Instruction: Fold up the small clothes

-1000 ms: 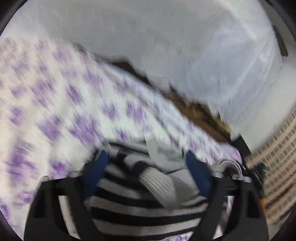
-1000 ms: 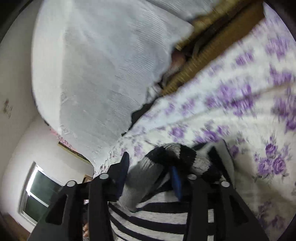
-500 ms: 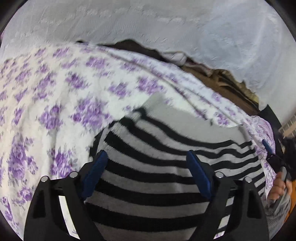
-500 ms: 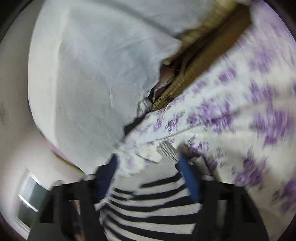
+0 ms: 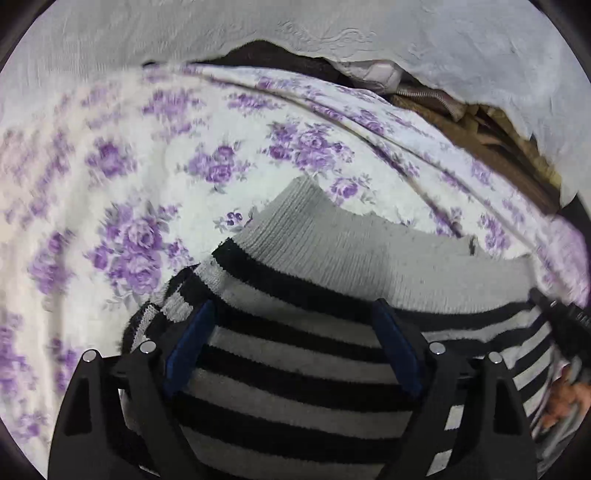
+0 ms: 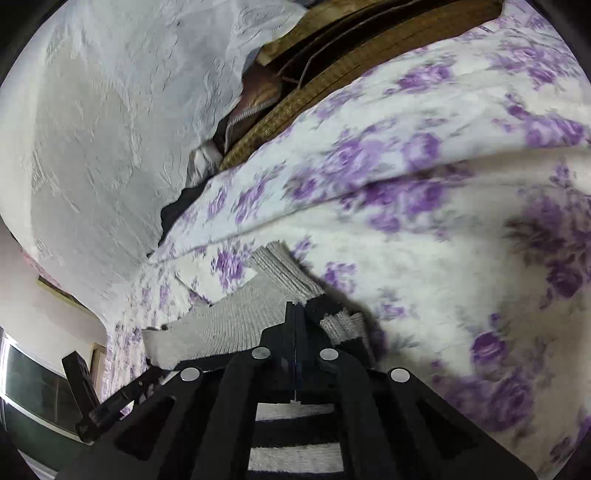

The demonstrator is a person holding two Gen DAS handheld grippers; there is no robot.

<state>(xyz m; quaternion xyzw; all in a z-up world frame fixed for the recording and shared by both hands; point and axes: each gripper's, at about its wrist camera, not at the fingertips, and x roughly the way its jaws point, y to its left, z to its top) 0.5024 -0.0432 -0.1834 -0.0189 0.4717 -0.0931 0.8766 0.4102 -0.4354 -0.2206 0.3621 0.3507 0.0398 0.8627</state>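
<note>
The right hand-held gripper (image 6: 295, 314) has just closed, jaws together on the sweater's edge where black stripe meets grey ribbing; the left hand-held gripper (image 5: 291, 332) hangs with jaws wide apart above the striped sweater (image 5: 295, 369), gripping nothing. The sweater lies on the floral bedspread (image 5: 129, 184), its grey ribbed hem (image 5: 351, 251) toward twelve o'clock. To fold cleanly, I judge the left should pinch the matching edge; then both lift evenly, keeping the hem straight. Beyond, a white lace cloth (image 5: 147, 33) hangs.
</note>
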